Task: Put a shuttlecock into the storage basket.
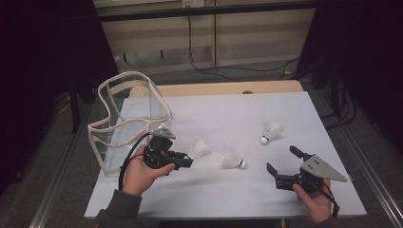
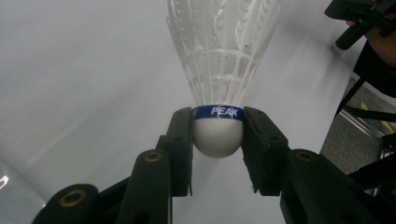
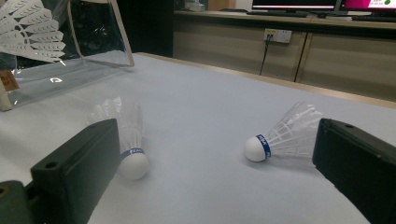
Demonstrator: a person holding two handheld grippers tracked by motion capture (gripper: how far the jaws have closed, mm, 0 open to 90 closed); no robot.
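High overview; two close table-level gripper views

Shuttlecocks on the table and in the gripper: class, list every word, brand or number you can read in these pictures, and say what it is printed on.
"PEAK": white letters on the blue band around the cork of the held shuttlecock, clamped in the left gripper.
Blue band on the near shuttlecock: printed, too blurred to read.
Blue band on the far shuttlecock: printed, too small to read.
Clear bag: no readable text.
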